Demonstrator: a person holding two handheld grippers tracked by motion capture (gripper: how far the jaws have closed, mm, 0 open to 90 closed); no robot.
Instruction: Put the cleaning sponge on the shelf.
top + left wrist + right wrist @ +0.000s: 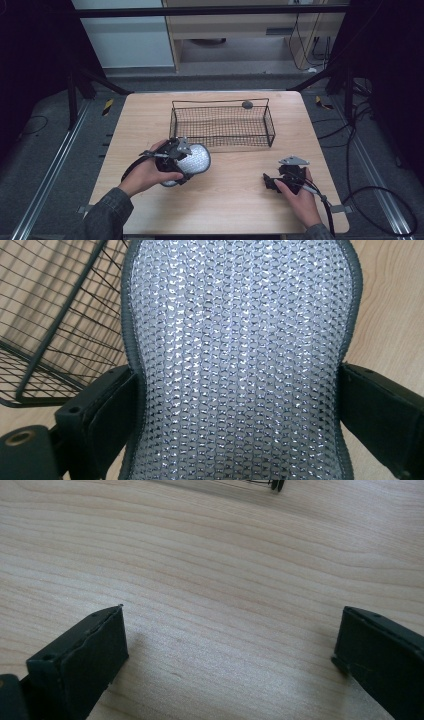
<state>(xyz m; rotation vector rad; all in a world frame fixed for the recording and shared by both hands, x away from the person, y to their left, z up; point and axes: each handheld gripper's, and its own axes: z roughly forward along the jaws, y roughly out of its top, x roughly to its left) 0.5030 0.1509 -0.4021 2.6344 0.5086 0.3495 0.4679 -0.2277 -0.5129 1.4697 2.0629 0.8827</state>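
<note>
The left tongs clamp a silver mesh pouch by its sides, held just in front of the wire basket; the right tongs rest wide apart, holding nothing, on the surface. The carry seems in hand, and next the pouch likely needs lifting over the near rim into the basket.

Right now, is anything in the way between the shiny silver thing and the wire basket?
Nothing visible blocks it. The left gripper holds the silver mesh pad just in front of the wire basket, whose open top shows nothing inside. Only the basket's near wall must be cleared. The right gripper sits off to the side.
</note>
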